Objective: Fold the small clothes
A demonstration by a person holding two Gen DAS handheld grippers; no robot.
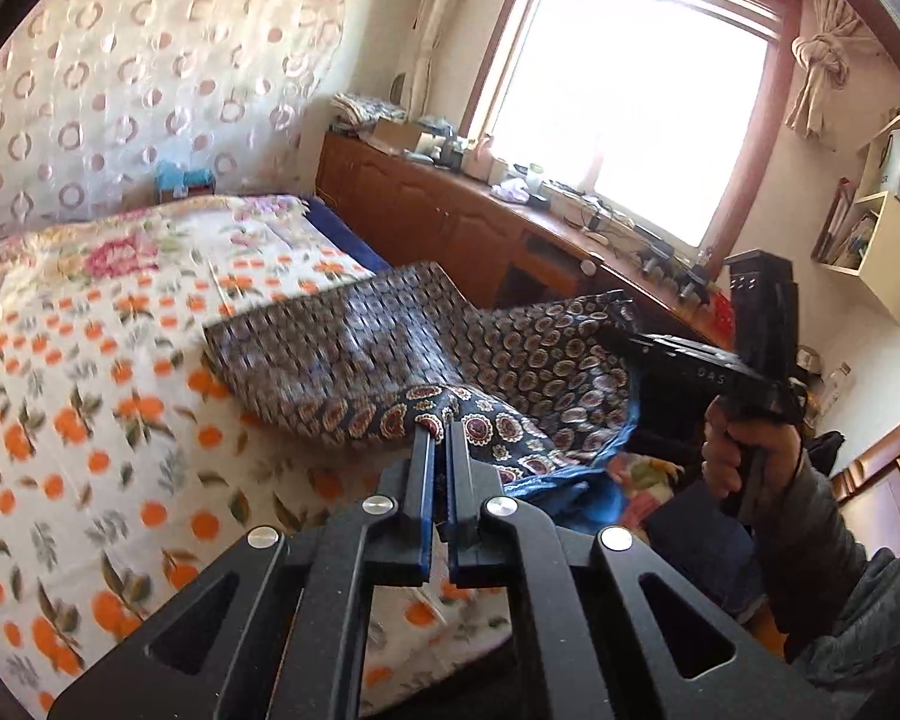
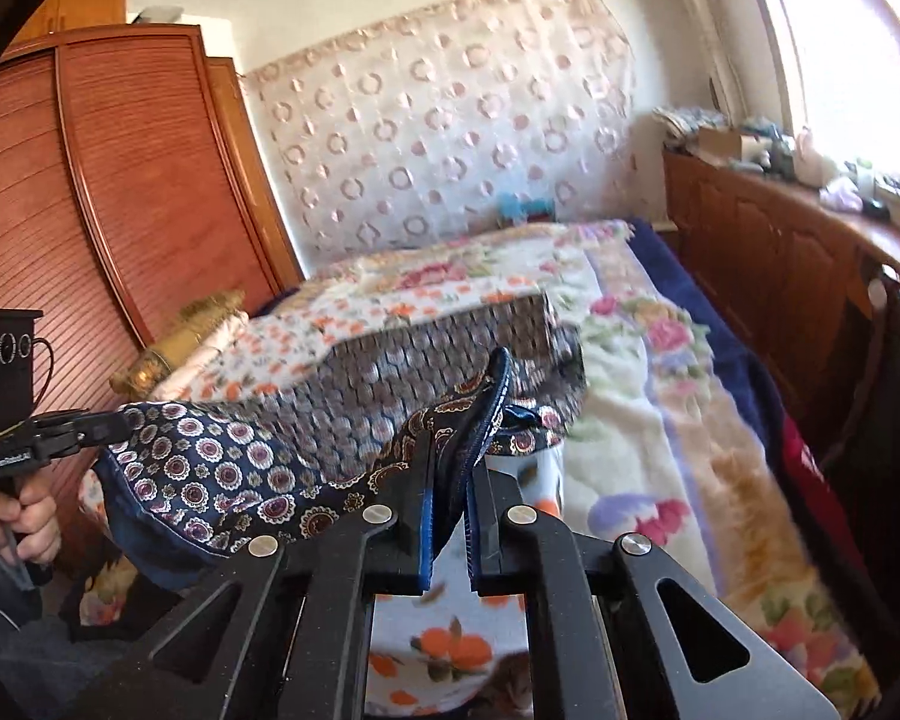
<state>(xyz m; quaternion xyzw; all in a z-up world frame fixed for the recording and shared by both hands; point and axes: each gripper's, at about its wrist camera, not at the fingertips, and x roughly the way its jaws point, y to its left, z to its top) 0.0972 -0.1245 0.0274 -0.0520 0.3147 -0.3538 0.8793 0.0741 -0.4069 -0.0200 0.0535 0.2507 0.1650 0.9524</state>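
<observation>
2 tools, left tool [image 1: 444, 429] and right tool [image 2: 450, 450], each pinch the patterned garment [image 1: 510, 354], lifted above the bed [image 1: 90, 390], window [image 1: 630, 102] at 1 o'clock.

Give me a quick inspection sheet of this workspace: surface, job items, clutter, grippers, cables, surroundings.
Surface: bed covered by a white sheet with orange fruit print; a floral blanket lies along its window side.
Job's things: dark patterned garment, held up by its near edge, far part draped on the bed; image blurred.
Clutter: sideboard top crowded with boxes and small items.
Grippers: left gripper shut on the garment's edge; right gripper shut on another part of the edge.
Cables: several on the sideboard under the window.
Surroundings: wooden wardrobe, curtain with ring pattern behind the bed, wall shelves.
</observation>
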